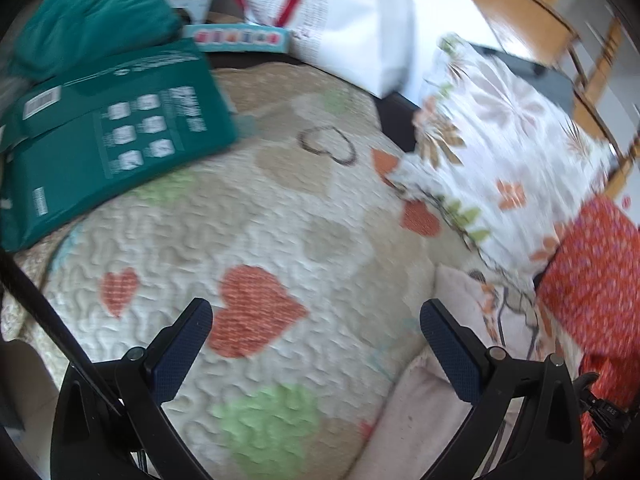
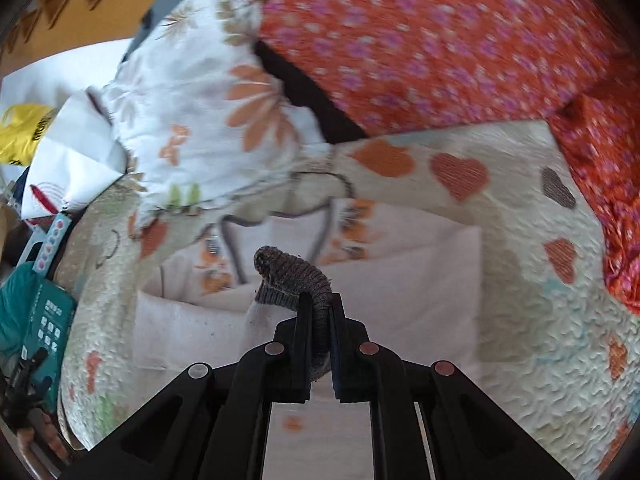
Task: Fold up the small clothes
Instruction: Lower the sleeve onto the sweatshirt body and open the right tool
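The right claw (image 2: 320,304) is clenched on the grey ribbed cuff (image 2: 294,270) of a pale pink garment (image 2: 400,280), which lies on the heart-patterned quilt (image 2: 520,320). The left claw (image 1: 316,320) hangs released over the quilt with nothing between its fingers; a green package (image 1: 112,136) and a floral cloth (image 1: 500,152) lie beyond

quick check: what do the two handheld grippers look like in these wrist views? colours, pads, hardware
Both are matte black plastic linkage frames. The left gripper has dark blue pads with a fine knurled texture and round silver pivot pins. The right gripper has thin flat black fingers and copper-toned and silver pins. No cables or sleeves visible.
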`<state>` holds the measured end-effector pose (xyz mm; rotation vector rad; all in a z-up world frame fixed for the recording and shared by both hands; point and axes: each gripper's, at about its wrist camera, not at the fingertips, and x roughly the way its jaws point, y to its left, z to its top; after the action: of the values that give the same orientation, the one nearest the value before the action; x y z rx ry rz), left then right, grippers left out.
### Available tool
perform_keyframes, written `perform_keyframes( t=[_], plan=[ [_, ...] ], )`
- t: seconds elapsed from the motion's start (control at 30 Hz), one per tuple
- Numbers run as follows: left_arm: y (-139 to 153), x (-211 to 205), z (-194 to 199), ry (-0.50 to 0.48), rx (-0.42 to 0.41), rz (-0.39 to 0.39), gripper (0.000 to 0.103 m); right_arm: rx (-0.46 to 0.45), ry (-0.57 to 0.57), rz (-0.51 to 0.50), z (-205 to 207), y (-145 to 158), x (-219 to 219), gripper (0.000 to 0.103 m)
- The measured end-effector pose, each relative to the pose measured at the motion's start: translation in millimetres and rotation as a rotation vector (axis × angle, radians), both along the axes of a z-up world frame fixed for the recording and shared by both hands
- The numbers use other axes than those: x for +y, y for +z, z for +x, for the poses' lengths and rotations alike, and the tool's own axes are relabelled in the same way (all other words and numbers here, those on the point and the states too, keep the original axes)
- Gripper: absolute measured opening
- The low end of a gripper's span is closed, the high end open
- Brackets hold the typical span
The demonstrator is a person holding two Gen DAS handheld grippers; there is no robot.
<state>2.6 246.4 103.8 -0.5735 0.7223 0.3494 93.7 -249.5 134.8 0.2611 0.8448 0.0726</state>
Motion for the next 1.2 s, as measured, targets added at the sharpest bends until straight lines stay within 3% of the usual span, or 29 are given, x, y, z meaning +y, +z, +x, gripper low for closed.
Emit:
perform_keyframes(
  t=[0.27,0.3,0.33,0.4,0.43,0.67,0.8,0.9,1.0,1.03,1.1,1.2],
  plan=[
    [-7.4,-46.2,27.0,-0.116,0.042,0.001,0.103,0.113,-0.100,-0.253,-9.5,-53.9,-51.3,0.014],
    [-7.4,-50.4,29.1,-0.126,0.044,0.004,0.103,0.113,-0.120,-0.257,-11.6,-54.1,-55.6,0.023],
    [-7.4,-54.6,31.3,-0.134,0.046,0.007,0.103,0.110,-0.130,-0.236,-13.4,-53.3,-60.4,0.038],
    [-8.6,-60.1,34.5,-0.147,0.052,0.011,0.103,0.083,-0.153,-0.199,-18.9,-47.9,-67.2,0.051],
    [-9.5,-62.1,36.2,-0.152,0.056,0.011,0.103,0.067,-0.155,-0.182,-21.6,-44.2,-67.6,0.052],
    [-13.9,-65.7,40.5,-0.165,0.074,-0.009,0.103,0.144,-0.142,0.096,-20.8,-52.6,-54.9,0.052],
    [-15.6,-67.2,40.6,-0.179,0.084,-0.017,0.103,0.156,-0.210,-0.040,-11.7,-63.4,-49.8,0.052],
    [-19.4,-65.4,41.2,-0.182,0.100,-0.027,0.103,0.183,-0.229,-0.068,-2.4,-74.0,-52.8,0.049],
    [-22.5,-62.1,40.9,-0.174,0.108,-0.046,0.103,0.236,-0.225,-0.089,9.5,-83.3,-54.4,0.013],
    [-23.4,-61.2,40.9,-0.171,0.109,-0.052,0.103,0.244,-0.217,-0.071,13.0,-83.5,-55.3,0.012],
    [-23.9,-61.0,41.1,-0.167,0.109,-0.055,0.103,0.227,-0.222,-0.070,17.3,-72.6,-53.9,0.011],
    [-23.5,-63.1,42.0,-0.185,0.104,-0.041,0.103,0.130,-0.213,-0.052,24.5,-28.4,-46.2,0.011]
  ],
)
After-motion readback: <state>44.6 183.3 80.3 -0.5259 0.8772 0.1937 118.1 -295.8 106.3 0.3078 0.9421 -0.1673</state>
